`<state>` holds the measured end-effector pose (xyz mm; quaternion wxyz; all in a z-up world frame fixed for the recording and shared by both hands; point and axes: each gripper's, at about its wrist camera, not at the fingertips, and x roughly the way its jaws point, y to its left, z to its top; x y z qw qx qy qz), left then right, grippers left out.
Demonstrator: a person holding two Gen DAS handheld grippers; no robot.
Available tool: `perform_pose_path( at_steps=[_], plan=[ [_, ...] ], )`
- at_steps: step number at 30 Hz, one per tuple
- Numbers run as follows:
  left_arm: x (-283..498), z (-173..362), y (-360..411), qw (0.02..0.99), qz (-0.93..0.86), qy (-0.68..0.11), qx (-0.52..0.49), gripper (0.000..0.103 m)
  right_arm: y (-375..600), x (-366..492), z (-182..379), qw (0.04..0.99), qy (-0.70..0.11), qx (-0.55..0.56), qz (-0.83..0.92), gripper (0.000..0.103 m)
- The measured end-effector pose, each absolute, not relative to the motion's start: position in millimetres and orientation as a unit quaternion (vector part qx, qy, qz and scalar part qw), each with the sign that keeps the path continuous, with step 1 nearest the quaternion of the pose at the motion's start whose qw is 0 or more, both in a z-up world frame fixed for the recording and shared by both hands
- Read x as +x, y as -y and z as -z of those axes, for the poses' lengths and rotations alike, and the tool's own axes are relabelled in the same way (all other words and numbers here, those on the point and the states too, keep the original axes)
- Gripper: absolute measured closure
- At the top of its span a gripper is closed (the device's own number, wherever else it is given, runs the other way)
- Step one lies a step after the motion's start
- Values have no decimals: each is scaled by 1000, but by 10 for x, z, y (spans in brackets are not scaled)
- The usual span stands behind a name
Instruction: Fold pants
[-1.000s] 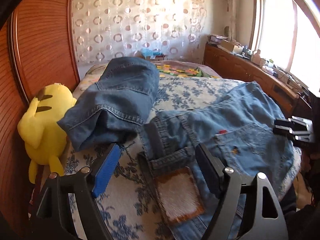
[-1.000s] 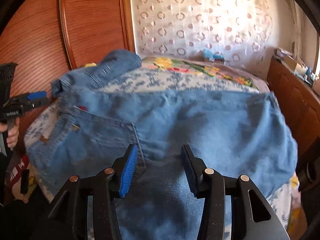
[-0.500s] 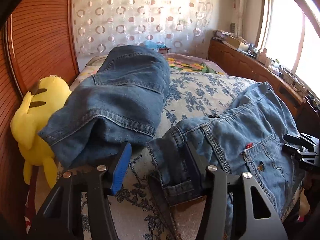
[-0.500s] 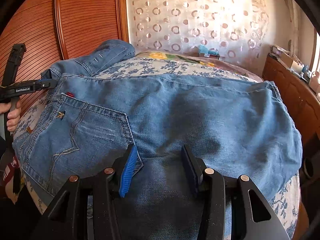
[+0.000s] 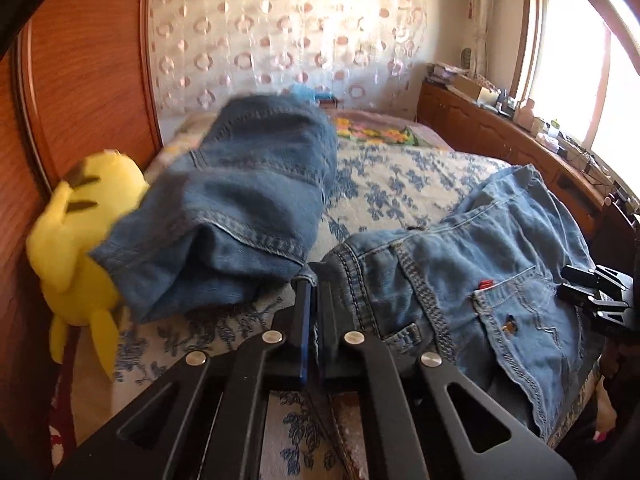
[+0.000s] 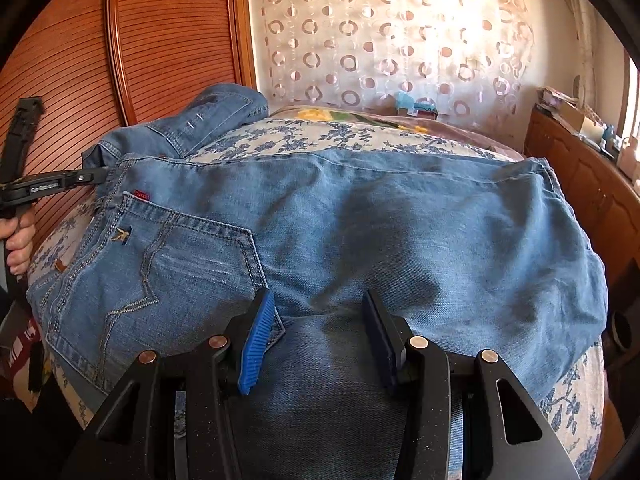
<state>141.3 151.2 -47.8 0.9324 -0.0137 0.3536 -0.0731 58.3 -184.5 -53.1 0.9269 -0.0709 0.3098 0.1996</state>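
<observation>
Fingers (image 5: 306,312) of left gripper (image 5: 314,292), wide apart a second ago, now clamped on waistband corner of light jeans (image 6: 360,220); right gripper (image 6: 318,320) unchanged, half spread over denim. Spread flat across flowered bedspread (image 5: 400,188), back pocket up, red tag showing.

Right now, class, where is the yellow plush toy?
In the left wrist view, the yellow plush toy sits far left against the wooden headboard, beside the darker jeans.

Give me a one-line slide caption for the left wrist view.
Left gripper shut on the waistband corner of the light jeans, darker jeans and yellow plush toy behind.
</observation>
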Motion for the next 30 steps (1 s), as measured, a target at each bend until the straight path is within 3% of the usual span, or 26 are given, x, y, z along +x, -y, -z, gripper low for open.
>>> perform_pose_path(
  at_steps=[8, 13, 22, 24, 28, 30],
  plan=[
    [1240, 293, -1627, 948, 22, -317, -2, 100, 1922, 539, 521, 934, -294, -53, -195, 55],
    [1385, 461, -1655, 939, 14, -345, -5, 100, 1945, 521, 558, 934, -296, -51, -196, 55],
    [1243, 215, -1557, 947, 25, -321, 3, 99, 1942, 546, 544, 932, -301, -50, -196, 55],
    [1225, 177, -1495, 947, 31, -319, 8, 87, 1937, 556, 532, 932, -301, -49, -195, 55],
    [1214, 157, -1334, 947, 56, -316, 16, 74, 1938, 554, 525, 932, -301, -49, -195, 55],
    [1217, 172, -1232, 946, 69, -315, 18, 54, 1937, 553, 523, 932, -301, -49, -195, 55]
  ],
)
